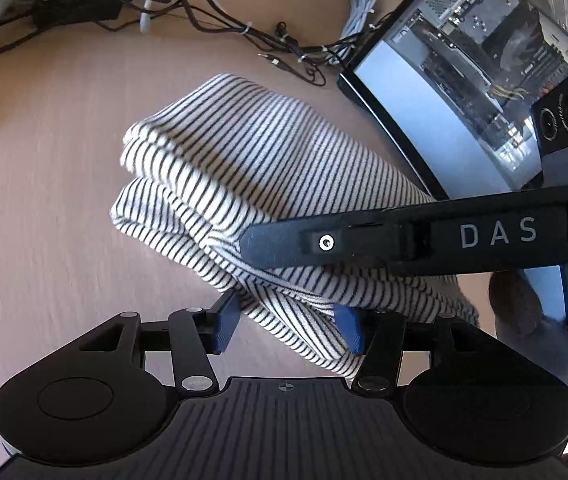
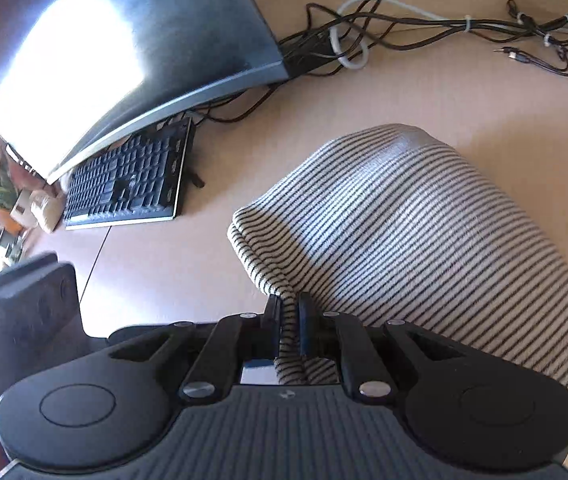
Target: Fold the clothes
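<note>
A white garment with thin black stripes is folded into a thick bundle above the wooden desk. My left gripper has its blue pads on either side of the bundle's near corner, pressing a thick fold. My right gripper reaches in from the right as a black finger lying across the cloth, with a gloved hand behind it. In the right wrist view the right gripper is shut on a thin pinch of the garment's edge, and cloth pokes out behind the pads.
A glass-sided computer case stands close on the right, with tangled cables behind. In the right wrist view a curved monitor, a black keyboard, cables and a dark box ring the desk.
</note>
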`<state>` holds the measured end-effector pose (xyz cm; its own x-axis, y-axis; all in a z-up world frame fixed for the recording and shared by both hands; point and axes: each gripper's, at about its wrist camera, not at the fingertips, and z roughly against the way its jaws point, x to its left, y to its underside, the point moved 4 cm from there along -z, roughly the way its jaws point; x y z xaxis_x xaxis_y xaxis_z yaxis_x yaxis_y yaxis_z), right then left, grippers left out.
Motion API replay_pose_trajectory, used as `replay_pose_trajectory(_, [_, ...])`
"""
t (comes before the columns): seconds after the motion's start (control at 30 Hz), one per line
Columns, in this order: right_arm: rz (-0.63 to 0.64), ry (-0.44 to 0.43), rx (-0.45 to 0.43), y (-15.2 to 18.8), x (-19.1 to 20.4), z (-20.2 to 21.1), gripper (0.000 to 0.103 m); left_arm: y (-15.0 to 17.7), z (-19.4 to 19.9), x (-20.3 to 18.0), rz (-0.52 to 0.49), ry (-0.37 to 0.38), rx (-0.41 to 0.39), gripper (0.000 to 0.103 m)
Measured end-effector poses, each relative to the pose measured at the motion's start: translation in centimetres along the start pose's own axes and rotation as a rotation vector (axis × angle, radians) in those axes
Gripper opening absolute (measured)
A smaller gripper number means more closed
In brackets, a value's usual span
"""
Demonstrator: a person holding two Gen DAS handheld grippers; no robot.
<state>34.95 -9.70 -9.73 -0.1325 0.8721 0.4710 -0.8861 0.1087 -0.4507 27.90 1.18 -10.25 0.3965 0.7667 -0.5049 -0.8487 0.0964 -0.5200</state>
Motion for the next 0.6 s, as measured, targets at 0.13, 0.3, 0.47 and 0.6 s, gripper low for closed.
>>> replay_pose_trajectory(0.13, [-0.018,-0.030,0.002,0.0,-0.7,0.2,0.006,-0.1,0.6,0.2,-0.006,-0.011,0.023,0.058])
replay_pose_trajectory(0.3, [-0.018,-0.059,-0.035,0.5,-1.2,0.4,0.006,-0.5,3.8,2.4,0.014,-0.109,-0.008,0.067])
replay_pose_trajectory(0.47, [0.107,0.014,-0.100,1.8,0.3,0.4,0.006,-3.8,8.2,3.7,0.129,-0.076,-0.150,0.067])
replay_pose_trajectory(0.6, [0.235,0.106,-0.148,2.9,2.0,0.3,0.006,-6.2,7.7,1.6,0.120,0.029,-0.179,0.068])
